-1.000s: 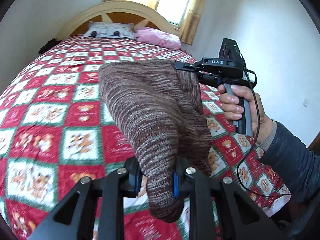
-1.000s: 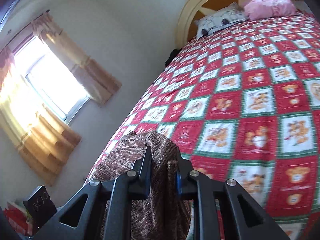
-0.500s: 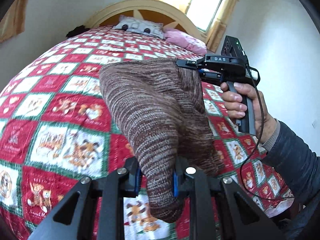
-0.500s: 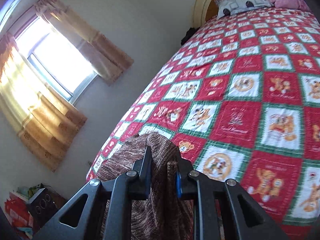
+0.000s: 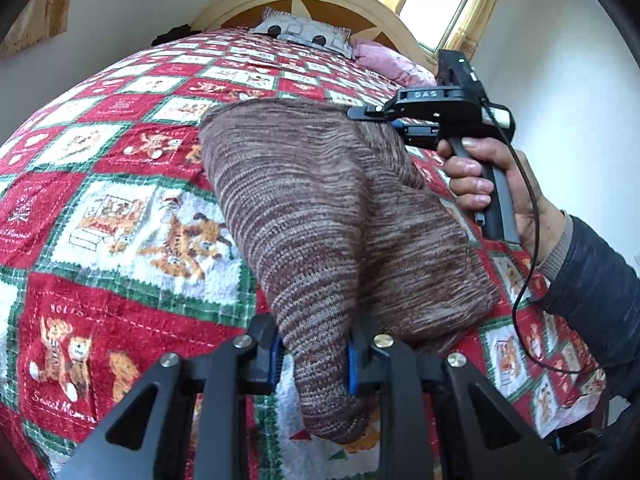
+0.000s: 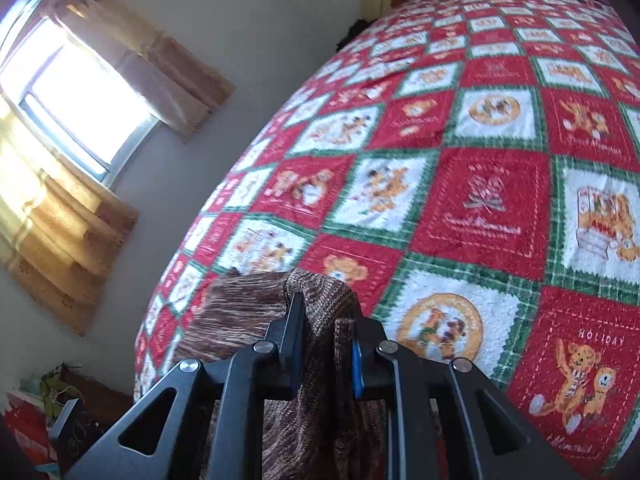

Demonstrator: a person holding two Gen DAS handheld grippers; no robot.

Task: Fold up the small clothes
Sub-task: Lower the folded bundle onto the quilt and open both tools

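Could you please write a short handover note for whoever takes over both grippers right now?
Left gripper: shut on one end of the brown knit garment.
Right gripper: shut on the other end, seen at the garment's far corner from the left wrist view.
Garment: stretched between the two, above the quilt; its lower bulge looks close to the quilt; contact unclear.
Done: garment picked up.
Left: lay it flat, fold it, release.

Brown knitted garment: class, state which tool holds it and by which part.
Both do. The left tool clamps a bunched end of the brown knitted garment; the right tool pinches its upper edge.
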